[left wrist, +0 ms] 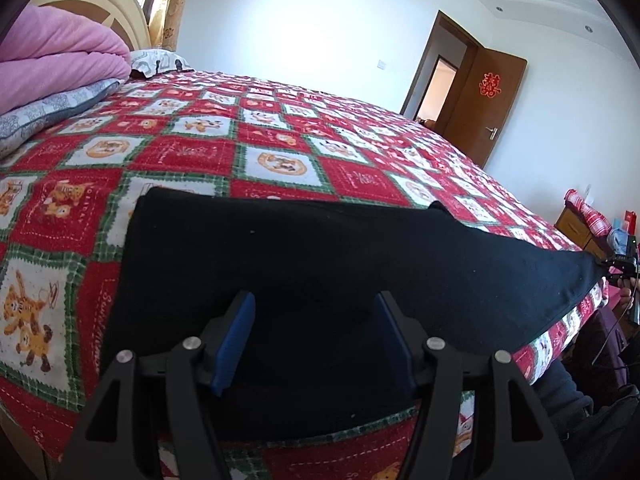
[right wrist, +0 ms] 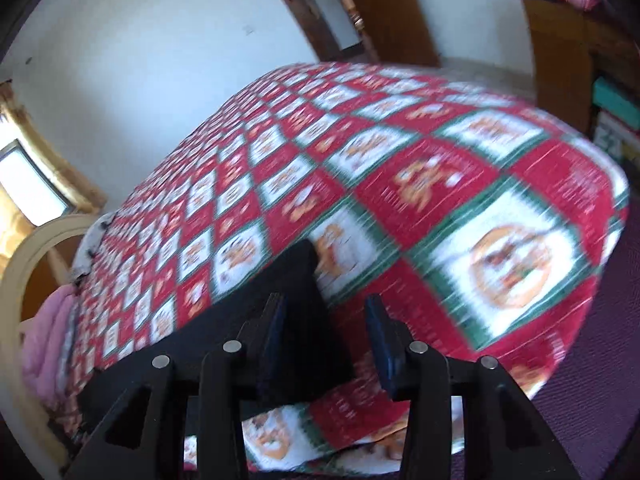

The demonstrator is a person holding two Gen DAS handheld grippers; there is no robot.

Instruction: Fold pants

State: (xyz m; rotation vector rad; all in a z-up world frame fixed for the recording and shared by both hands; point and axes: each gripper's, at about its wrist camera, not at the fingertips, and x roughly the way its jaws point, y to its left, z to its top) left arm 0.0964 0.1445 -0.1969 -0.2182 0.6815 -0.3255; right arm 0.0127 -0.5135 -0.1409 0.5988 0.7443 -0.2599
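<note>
Black pants [left wrist: 320, 264] lie flat on a red, green and white checked bedspread [left wrist: 224, 148], near the bed's front edge. My left gripper [left wrist: 314, 340] is open just above the pants' near edge, with blue pads [left wrist: 236, 340]. In the right wrist view, which is blurred by motion, my right gripper [right wrist: 326, 344] is open at the pants' end [right wrist: 288, 308], with its left finger over the black cloth and its right finger over the bedspread [right wrist: 480, 208]. The right gripper also shows at the far right of the left wrist view [left wrist: 618, 266], by the pants' corner.
A folded pink quilt [left wrist: 56, 64] and grey pillows [left wrist: 44, 116] lie at the head of the bed, on the left. A brown door [left wrist: 480, 104] stands open at the back. A wooden cabinet [right wrist: 568, 60] stands past the foot of the bed. A purple floor [right wrist: 592, 380] lies beside it.
</note>
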